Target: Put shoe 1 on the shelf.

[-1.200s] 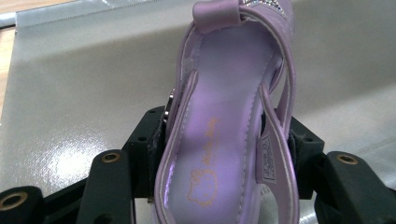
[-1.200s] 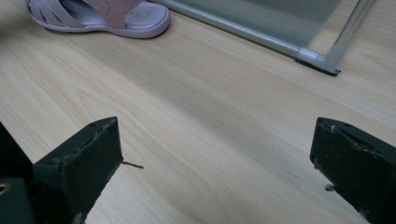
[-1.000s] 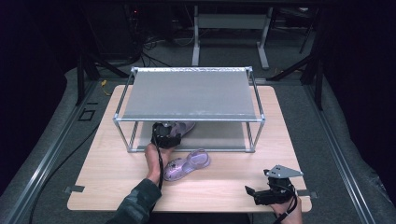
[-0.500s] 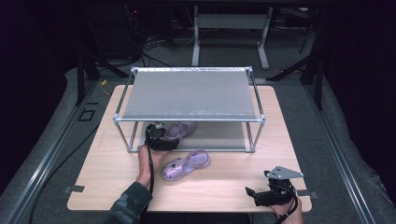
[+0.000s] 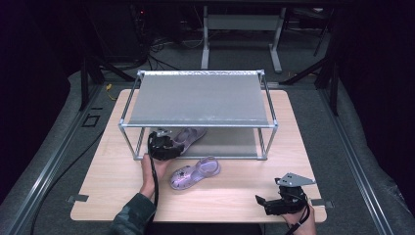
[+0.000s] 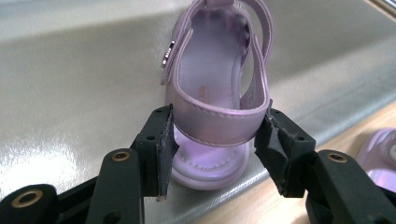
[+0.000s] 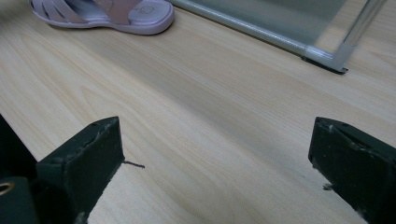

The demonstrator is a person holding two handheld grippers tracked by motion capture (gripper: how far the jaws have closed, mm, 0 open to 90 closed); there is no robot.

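Observation:
A lilac sandal (image 6: 215,84) lies on the lower shelf (image 6: 70,93) of a metal rack (image 5: 198,98), heel toward me. My left gripper (image 6: 215,140) has just been closing, and its pads now press both sides of the heel strap. From above, the left gripper (image 5: 169,147) sits at the shelf's front left edge, against this sandal (image 5: 190,135). The second lilac sandal (image 5: 195,172) lies on the table in front of the rack, and its toe end (image 7: 107,14) is also seen from the right gripper. My right gripper (image 5: 262,203) rests open near the table's front right corner, with nothing between its jaws (image 7: 219,158).
The wooden table (image 5: 112,181) carries the two-level rack, whose top shelf is bare. A front corner post of the rack (image 7: 345,51) stands ahead of the right gripper. Dark floor, cables and a stand lie beyond the table.
My left gripper has shifted a little to the left and toward the table's front edge, staying at the sandal's heel. The right gripper has not moved.

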